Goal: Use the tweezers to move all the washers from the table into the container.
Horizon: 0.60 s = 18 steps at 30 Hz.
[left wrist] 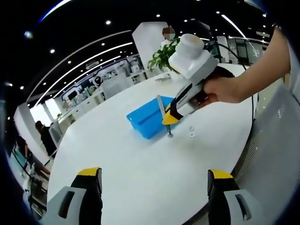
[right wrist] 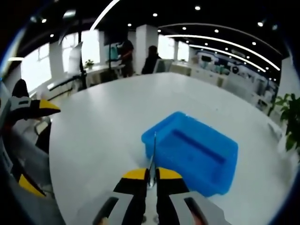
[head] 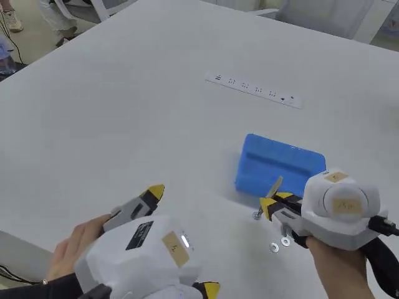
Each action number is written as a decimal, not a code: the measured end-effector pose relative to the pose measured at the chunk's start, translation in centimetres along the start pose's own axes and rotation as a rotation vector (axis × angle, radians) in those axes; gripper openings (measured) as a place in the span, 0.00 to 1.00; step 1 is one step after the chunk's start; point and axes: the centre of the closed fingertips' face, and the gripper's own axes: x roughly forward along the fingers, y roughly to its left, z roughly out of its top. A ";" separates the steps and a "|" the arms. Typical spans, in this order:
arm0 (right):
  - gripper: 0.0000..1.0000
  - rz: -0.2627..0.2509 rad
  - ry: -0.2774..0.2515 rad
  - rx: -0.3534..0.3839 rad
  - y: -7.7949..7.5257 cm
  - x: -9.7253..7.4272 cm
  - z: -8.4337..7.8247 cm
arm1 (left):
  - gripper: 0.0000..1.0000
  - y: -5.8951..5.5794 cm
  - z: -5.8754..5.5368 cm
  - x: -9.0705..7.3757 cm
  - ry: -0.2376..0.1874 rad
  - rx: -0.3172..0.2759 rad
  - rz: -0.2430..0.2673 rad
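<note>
My right gripper (right wrist: 152,174) is clamped on the tweezers (right wrist: 153,150), with the jaws nearly together. The tweezers point toward the near wall of the blue container (right wrist: 197,154). My left gripper (left wrist: 154,174) has its jaws wide apart and grips nothing. It sits over the white tabletop (head: 124,112), well apart from the container. Two washers (head: 274,248) lie on the tabletop close under my right hand (head: 336,265), near the container but outside it.
</note>
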 end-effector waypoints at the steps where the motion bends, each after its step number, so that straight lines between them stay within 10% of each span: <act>1: 0.03 0.003 -0.001 0.004 0.0 -0.1 0.0 | 0.96 0.0 0.1 0.0 -0.004 -0.004 -0.001; 18: 0.03 -0.019 -0.199 0.114 -2.7 -4.0 7.1 | 0.95 -0.2 0.1 -0.1 -0.004 -0.018 -0.016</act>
